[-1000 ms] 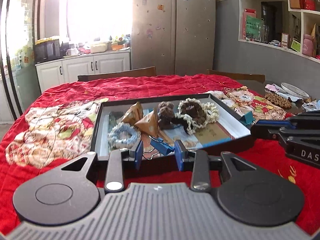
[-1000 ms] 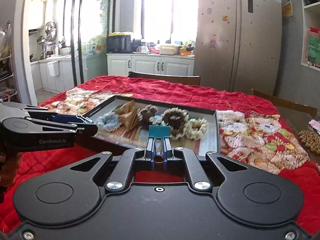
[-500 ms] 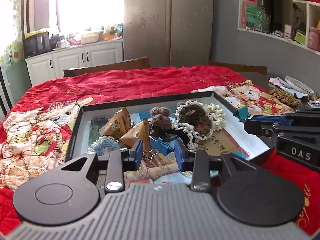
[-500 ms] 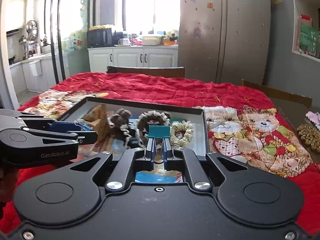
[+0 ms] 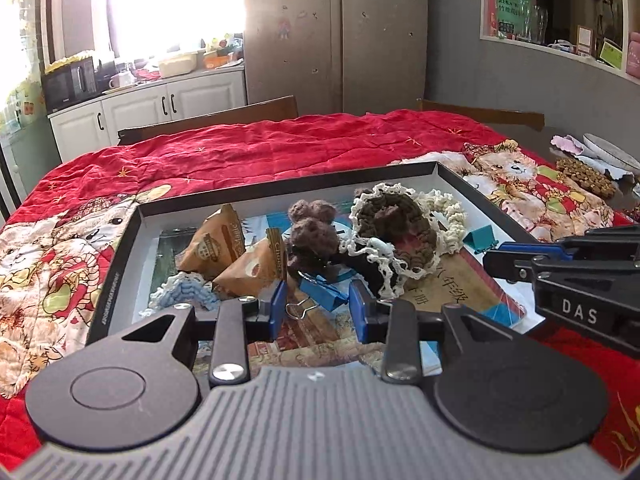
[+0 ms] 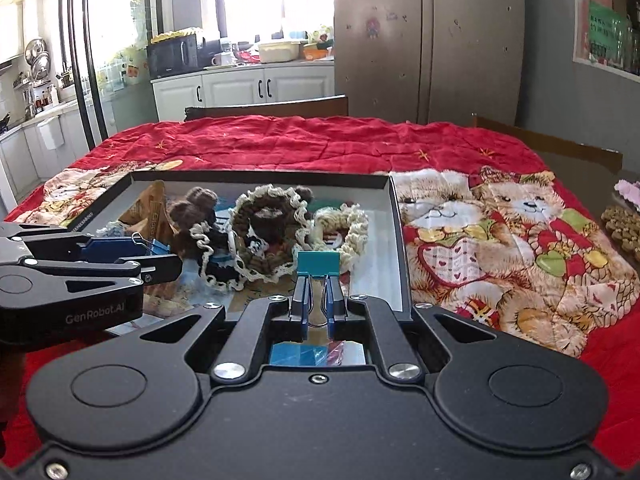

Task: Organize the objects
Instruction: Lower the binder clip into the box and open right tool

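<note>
Two grippers over the black tray (image 5: 120, 264), each carrying a binder clip. Tray already holds crochet scrunchies (image 6: 340, 224), brown snack packets (image 5: 212, 240) and a booklet (image 5: 452, 292). Left gripper (image 5: 318, 306) pinches the blue binder clip (image 5: 322, 294) loosely by a corner; clip tilted, wire handle towards the camera. Right gripper (image 6: 318, 306) is clamped on the handles of the teal binder clip (image 6: 319, 263), body upright ahead of the fingers, above the tray's near-right corner. Drop zone looks straight below both.

Blanket (image 6: 304, 142): red, printed with teddy bears. Tray (image 6: 396, 216): black rim, white interior. Binder clips: teal (image 6: 318, 263); blue (image 5: 323, 295). Crocheted rings (image 6: 266, 226): brown, edged in cream. Snack packets (image 5: 212, 240): tan.
</note>
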